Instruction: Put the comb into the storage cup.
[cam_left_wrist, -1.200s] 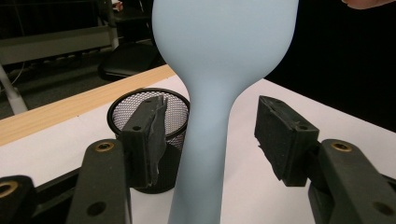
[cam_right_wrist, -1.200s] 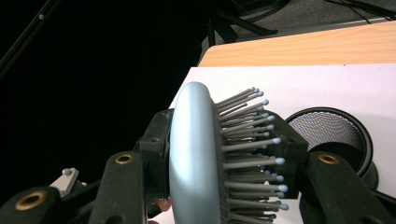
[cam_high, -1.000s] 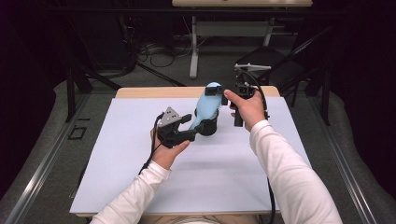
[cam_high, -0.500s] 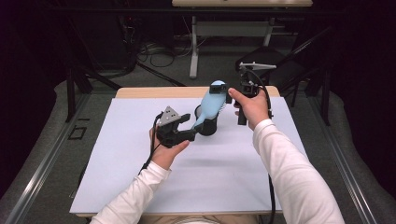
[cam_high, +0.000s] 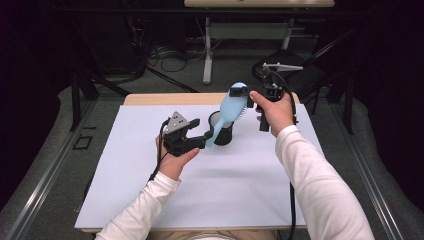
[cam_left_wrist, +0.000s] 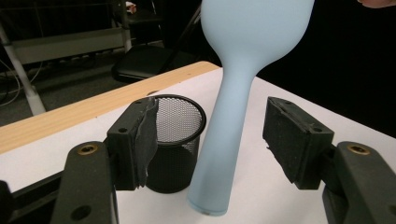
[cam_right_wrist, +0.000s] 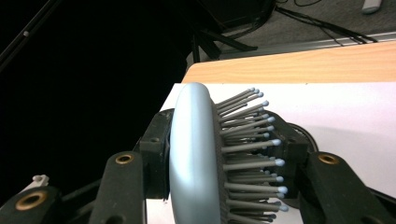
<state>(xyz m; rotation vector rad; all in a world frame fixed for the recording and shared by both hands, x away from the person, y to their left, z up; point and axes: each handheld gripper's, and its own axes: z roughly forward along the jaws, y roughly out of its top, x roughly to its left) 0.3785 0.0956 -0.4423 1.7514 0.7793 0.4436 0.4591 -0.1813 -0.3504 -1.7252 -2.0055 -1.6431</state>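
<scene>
A light blue hairbrush (cam_high: 229, 111) hangs tilted over the table. My right gripper (cam_high: 243, 98) is shut on its head, one jaw on the smooth back and the other on the bristles (cam_right_wrist: 247, 154). The handle (cam_left_wrist: 223, 154) slopes down toward me, its end just above the white sheet in front of a black mesh cup (cam_high: 224, 138). My left gripper (cam_high: 205, 138) is open, its pads (cam_left_wrist: 292, 135) on either side of the handle with gaps on both sides. The same cup (cam_left_wrist: 180, 140) stands upright behind the left jaw.
The white sheet (cam_high: 230, 190) covers most of the wooden table (cam_high: 150, 98), whose bare strip shows along the far edge. A dark chair (cam_high: 300, 75) and floor cables (cam_high: 165, 52) lie beyond the table. The sheet's near half has free room.
The right gripper and the brush head have drifted slightly right and away from me. The left hand has stayed nearly still around the handle.
</scene>
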